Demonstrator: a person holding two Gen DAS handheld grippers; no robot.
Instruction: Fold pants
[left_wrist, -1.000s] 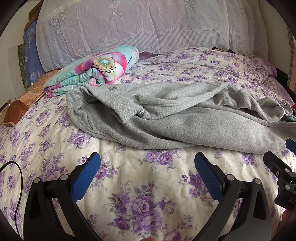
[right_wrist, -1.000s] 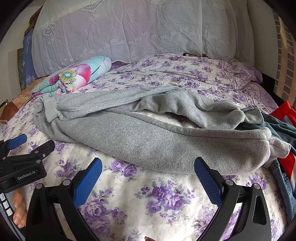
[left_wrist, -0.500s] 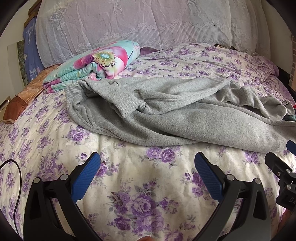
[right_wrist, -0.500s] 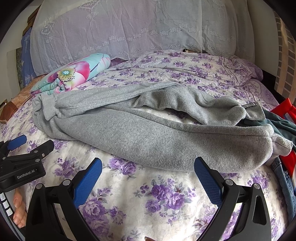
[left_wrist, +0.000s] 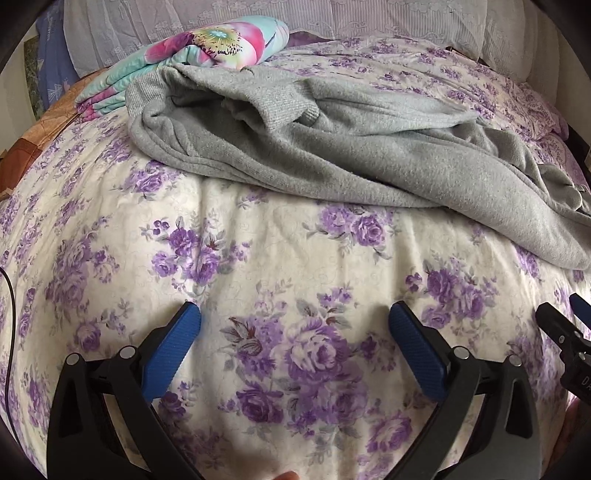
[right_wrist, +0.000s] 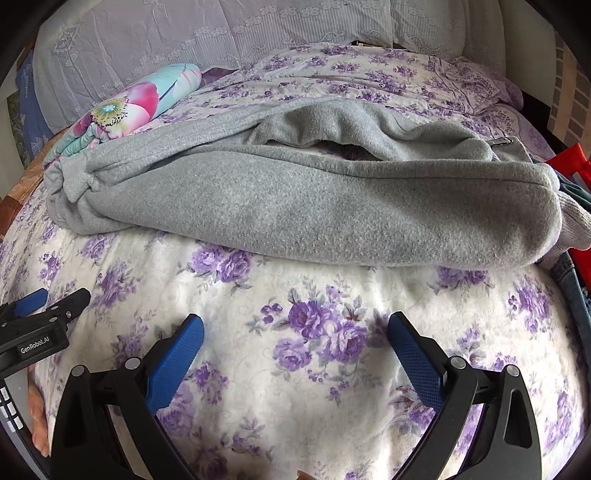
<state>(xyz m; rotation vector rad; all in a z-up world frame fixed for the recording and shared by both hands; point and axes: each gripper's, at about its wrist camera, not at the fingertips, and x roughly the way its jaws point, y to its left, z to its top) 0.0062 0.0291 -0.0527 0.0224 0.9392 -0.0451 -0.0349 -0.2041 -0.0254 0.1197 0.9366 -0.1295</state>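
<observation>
My two grippers hover over the bed, both empty.

My left gripper (left_wrist: 293, 325) and my right gripper (right_wrist: 295, 330) each have two blue fingers spread wide, holding nothing. One pair of grey pants (right_wrist: 314, 199) lies crumpled across the flowered bedspread (right_wrist: 314, 369), just beyond them, near one folded floral blanket (left_wrist: 207, 48).

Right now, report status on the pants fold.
Left gripper open, right gripper open, both empty above floral bedspread. Grey fleece pants lie crumpled, unfolded. Folded flowered blanket touches the waistband end.
</observation>
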